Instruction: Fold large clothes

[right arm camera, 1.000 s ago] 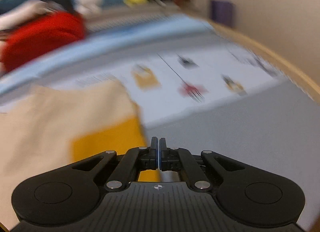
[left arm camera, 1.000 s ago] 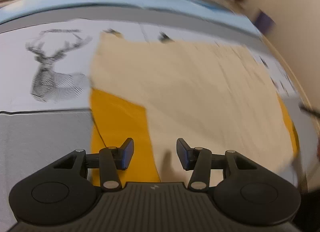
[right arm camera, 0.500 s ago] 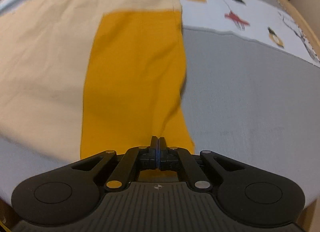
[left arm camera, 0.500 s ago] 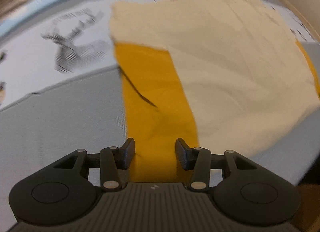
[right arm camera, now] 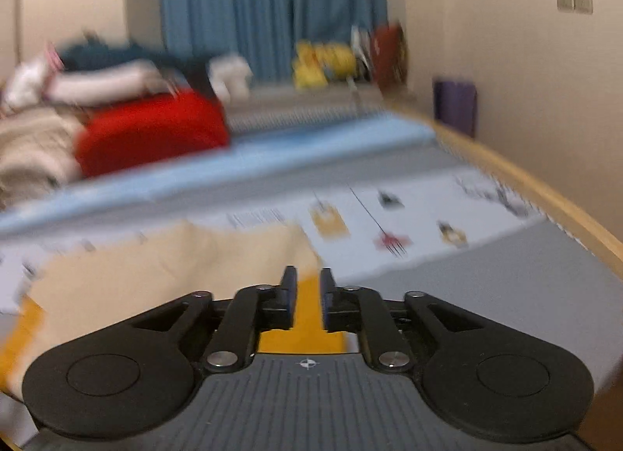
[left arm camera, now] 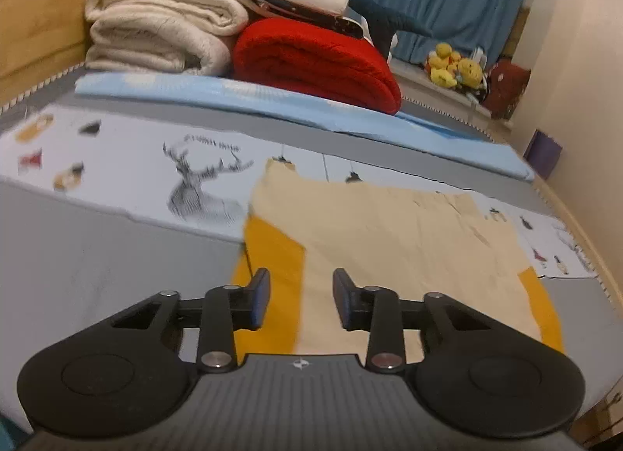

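Left wrist view: left gripper (left arm camera: pixel 300 299) tilted downward above cream-and-yellow garment (left arm camera: pixel 389 240), jaws closing, nothing between. Right gripper (right arm camera: pixel 307 297) jaws opening, empty. Bed (left arm camera: pixel 97 256) grey-covered; blue curtain (right arm camera: pixel 272 3) behind.

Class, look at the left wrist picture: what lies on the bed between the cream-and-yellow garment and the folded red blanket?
In the left wrist view, between garment and red blanket: white printed sheet, grey band, light blue mat.
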